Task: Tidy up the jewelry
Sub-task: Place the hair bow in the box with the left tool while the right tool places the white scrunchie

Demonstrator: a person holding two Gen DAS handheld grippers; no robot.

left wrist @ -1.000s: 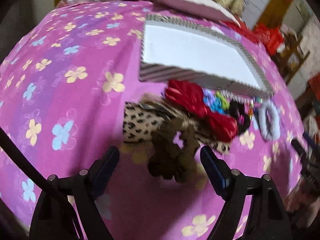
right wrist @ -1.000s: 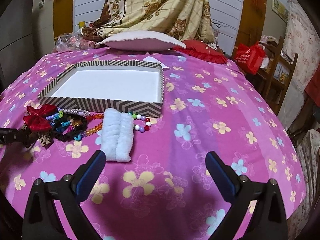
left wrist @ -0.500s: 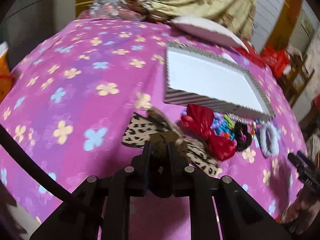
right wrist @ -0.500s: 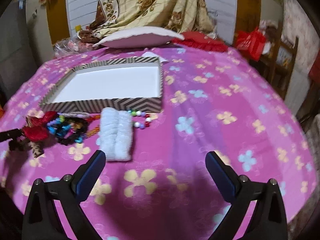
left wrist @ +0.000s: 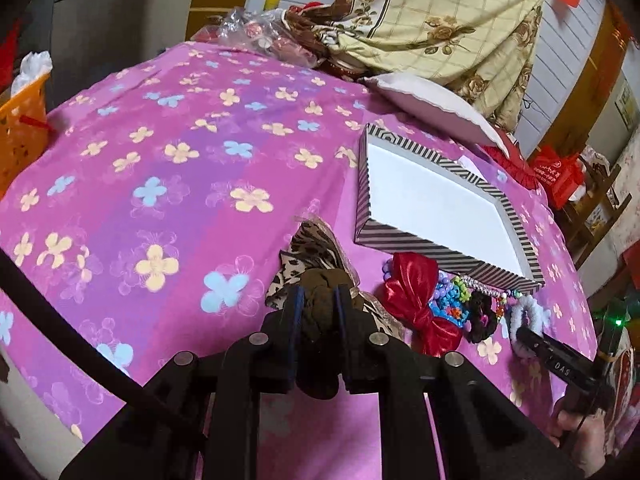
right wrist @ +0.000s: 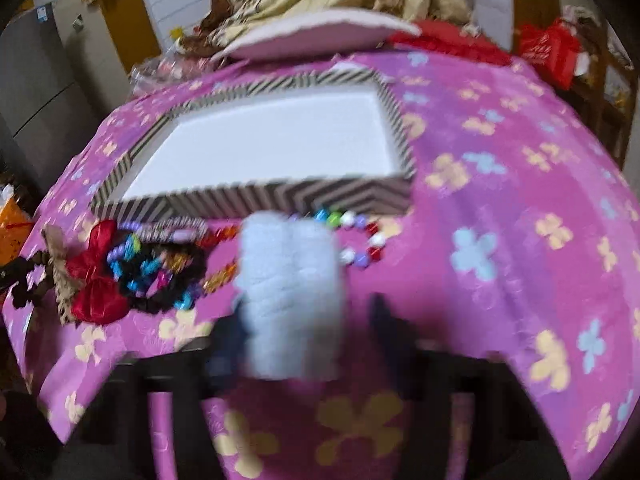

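Observation:
My left gripper [left wrist: 318,300] is shut on a dark brown scrunchie [left wrist: 320,296], lifted over a leopard-print bow [left wrist: 316,246]. A striped box with a white inside [left wrist: 440,200] lies beyond; it also shows in the right wrist view [right wrist: 256,200]. In front of it lie a red bow [left wrist: 416,296], coloured bead bracelets [left wrist: 452,300], a black scrunchie [left wrist: 482,316] and a fluffy white scrunchie [right wrist: 290,280]. My right gripper [right wrist: 308,320] is open, blurred, its fingers either side of the white scrunchie.
Pink flowered cloth [left wrist: 168,184] covers the table. A white pillow [left wrist: 428,100] and a beige blanket [left wrist: 440,20] lie behind the box. An orange basket [left wrist: 20,128] stands past the left edge. A red bag [right wrist: 548,52] sits at far right.
My left gripper shut on the brown scrunchie and lifted it. My right gripper moved forward and left to straddle the white scrunchie, its fingers narrowing.

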